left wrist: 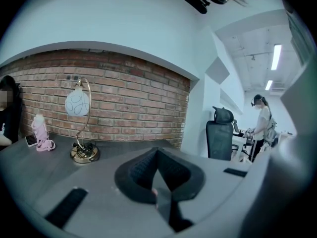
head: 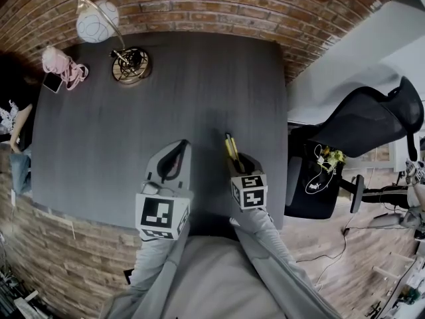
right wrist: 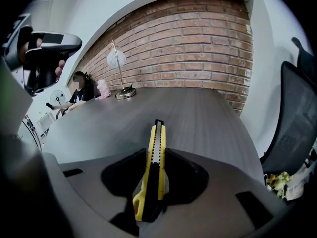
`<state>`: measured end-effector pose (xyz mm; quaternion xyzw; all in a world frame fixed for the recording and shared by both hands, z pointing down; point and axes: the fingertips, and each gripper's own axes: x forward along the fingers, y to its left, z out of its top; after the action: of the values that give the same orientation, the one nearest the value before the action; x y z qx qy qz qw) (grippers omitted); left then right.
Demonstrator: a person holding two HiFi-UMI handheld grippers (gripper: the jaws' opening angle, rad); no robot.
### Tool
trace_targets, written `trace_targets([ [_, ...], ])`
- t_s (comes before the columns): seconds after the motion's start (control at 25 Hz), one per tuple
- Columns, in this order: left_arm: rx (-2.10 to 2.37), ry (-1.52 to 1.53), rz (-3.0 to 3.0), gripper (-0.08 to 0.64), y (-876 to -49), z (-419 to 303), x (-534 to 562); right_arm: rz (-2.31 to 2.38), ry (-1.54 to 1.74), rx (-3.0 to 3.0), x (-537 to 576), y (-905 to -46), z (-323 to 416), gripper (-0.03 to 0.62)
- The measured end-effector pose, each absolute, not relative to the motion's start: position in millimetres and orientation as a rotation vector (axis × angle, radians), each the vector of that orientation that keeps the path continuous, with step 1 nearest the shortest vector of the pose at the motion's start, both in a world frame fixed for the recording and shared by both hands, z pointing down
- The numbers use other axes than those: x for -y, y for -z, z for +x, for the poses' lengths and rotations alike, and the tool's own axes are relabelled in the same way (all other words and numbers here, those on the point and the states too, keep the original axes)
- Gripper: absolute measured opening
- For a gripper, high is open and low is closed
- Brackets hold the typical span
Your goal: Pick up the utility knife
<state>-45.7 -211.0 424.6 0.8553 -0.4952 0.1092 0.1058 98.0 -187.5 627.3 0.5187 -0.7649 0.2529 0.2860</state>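
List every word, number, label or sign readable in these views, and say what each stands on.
No readable text in any view.
Left marker cube and right marker cube: black-and-white square patterns only, no letters or digits.
Utility knife: no legible brand or print.

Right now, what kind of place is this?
Probably an office or studio: a dark desk against a brick wall, a lamp on it, and a mesh office chair beside it.
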Motion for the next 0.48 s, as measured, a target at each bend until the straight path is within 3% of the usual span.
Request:
trace_targets([
  [0.48,1.5,-0.294,2.555,0.018,-401,-44,204,1.479,-0.566,2.178,204,-559,104,0.13],
])
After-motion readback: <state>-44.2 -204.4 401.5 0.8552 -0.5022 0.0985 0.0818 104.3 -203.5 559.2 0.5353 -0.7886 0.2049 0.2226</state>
